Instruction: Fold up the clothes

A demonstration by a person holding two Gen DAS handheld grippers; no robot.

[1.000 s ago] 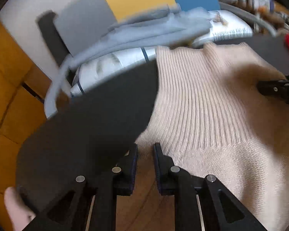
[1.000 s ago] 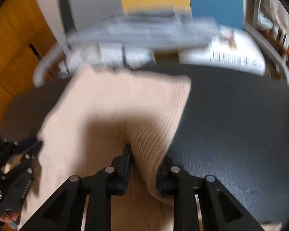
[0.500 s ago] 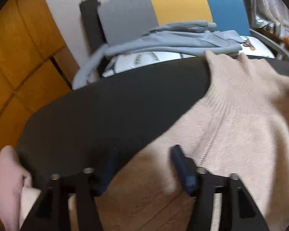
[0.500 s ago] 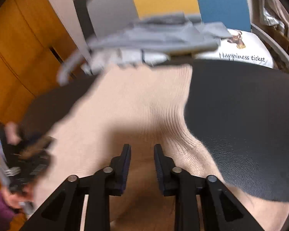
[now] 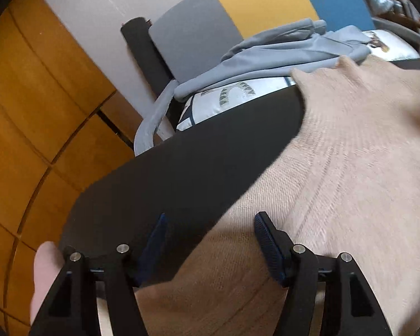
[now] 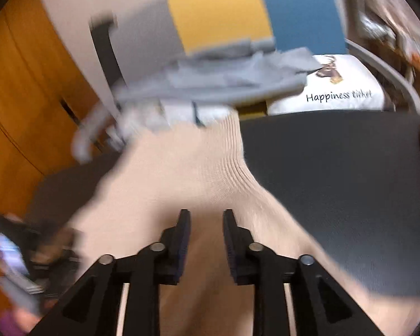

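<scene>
Sweater (image 5: 350,168) released since a second ago, left tongs (image 5: 210,240) now wide, right tongs (image 6: 205,238) slightly parted.

blurred: grey garment (image 6: 210,84) | cut off: beige sweater (image 5: 350,182) right, bottom edges

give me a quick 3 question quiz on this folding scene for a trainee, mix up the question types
1. True or false: the left gripper is clamped shut on the beige sweater.
2. Multiple choice: what does the beige sweater lie on? A) a wooden floor B) a black table C) a white pillow
3. Fill in the missing word: the white cushion behind the table reads "_____ ticket".

Key:
1. False. Its jaws stand wide apart, with nothing between them.
2. B. The sweater spreads over the black table and hangs over its near edge.
3. Happiness.
</scene>
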